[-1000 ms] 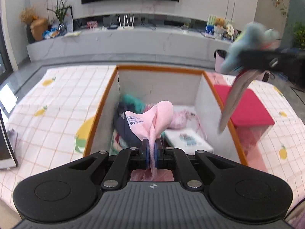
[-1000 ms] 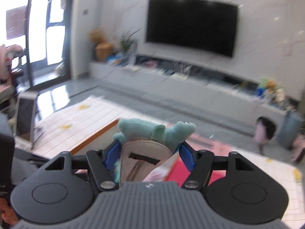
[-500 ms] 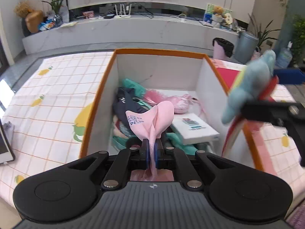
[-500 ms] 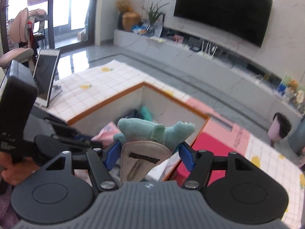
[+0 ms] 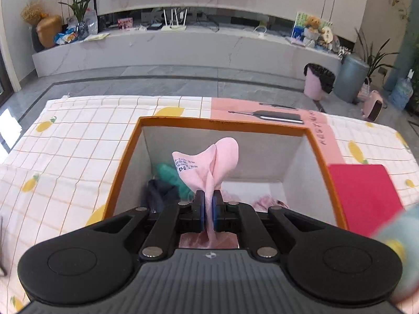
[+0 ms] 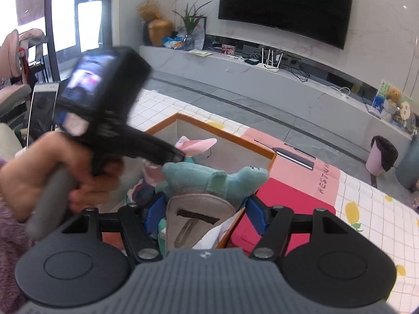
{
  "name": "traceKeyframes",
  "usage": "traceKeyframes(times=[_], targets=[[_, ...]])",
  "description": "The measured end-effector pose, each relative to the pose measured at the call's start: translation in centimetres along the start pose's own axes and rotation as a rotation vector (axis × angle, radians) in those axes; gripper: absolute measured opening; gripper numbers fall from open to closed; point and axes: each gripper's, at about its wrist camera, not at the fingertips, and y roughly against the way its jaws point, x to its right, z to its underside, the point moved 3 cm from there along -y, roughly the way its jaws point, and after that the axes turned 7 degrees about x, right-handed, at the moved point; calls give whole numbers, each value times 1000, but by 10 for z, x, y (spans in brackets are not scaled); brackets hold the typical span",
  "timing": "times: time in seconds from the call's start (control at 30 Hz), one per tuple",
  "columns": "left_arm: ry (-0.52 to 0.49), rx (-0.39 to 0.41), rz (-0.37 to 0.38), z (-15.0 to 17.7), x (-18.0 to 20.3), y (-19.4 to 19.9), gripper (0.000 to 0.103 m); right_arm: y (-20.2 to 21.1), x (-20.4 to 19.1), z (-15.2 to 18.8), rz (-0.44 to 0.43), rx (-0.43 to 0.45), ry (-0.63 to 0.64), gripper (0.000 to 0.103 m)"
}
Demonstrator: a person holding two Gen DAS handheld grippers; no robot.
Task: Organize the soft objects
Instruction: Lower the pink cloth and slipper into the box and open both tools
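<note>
Both grippers carry soft things over the box, ready to drop them in.

Left wrist view: the left gripper (image 5: pixel 208 209) pinches a pink sock (image 5: pixel 209 164) above the orange-rimmed box (image 5: pixel 222 125); next it should lower and let go. Half a second ago the box sat closer.
Right wrist view: the right gripper (image 6: pixel 207 213) clamps a teal plush toy (image 6: pixel 209 180) at the box's edge, now beside the other gripper.
</note>
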Motion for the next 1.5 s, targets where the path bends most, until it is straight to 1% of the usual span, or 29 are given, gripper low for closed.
traceKeyframes(times=[0.13,0.17,0.23,0.3,0.4,0.47,0.5,0.53,0.57,0.6,0.63,0.67,0.73,0.8,0.83,0.93,0.97,1.03,1.07,1.13,1.23,1.33,1.37,1.43,1.5], targets=[[12,-35,-19,-4,-1,-29,6,-2,8,-2,7,7,-30,66],[19,-40,-19,-4,-3,-34,6,-3,9,-3,21,16,-36,66],[33,-51,-22,-3,-7,-41,7,-9,13,-8,76,48,-69,66],[22,-83,-23,-1,-9,-48,7,-19,17,-14,98,43,-92,66],[22,-83,-9,1,-12,-52,9,-40,20,-22,107,9,-110,66],[42,-89,-7,1,-14,-53,10,-52,18,-29,119,-8,-91,66],[51,-93,-11,2,-16,-54,16,-59,16,-32,129,-20,-77,66],[56,-97,-12,1,-17,-55,28,-65,14,-34,142,-33,-66,66],[66,-98,-14,1,-19,-55,36,-71,12,-36,151,-47,-56,66],[79,-101,-18,1,-20,-55,51,-75,11,-38,157,-58,-44,66],[95,-111,-14,0,-22,-55,59,-79,9,-39,167,-66,-33,66],[109,-121,-4,-1,-23,-54,59,-80,7,-38,184,-73,-19,66],[120,-128,21,-3,-23,-50,64,-83,5,-39,208,-82,13,66],[102,-116,16,-5,-22,-43,64,-85,8,-42,210,-93,22,66],[99,-107,9,-6,-23,-39,62,-87,9,-45,198,-100,21,65],[123,-112,20,-9,-27,-29,60,-90,13,-54,129,-144,-12,65],[134,-124,41,-9,-30,-27,60,-93,15,-56,134,-165,-17,65],[162,-148,99,-11,-38,-25,69,-100,18,-58,179,-197,-12,65],[195,-151,137,-13,-42,-22,70,-103,20,-58,180,-212,-24,65],[264,-151,182,-16,-52,-15,70,-111,25,-56,173,-241,-65,65],[313,-126,238,-20,-66,-1,70,-128,18,-53,179,-265,-35,65],[307,-87,275,-22,-75,11,71,-147,6,-50,216,-255,21,65],[298,-68,278,-20,-77,14,71,-154,2,-48,214,-268,35,65],[276,-30,254,-17,-80,17,71,-170,-3,-45,214,-299,54,65],[231,-7,219,-13,-79,18,70,-185,-7,-39,231,-330,76,60]])
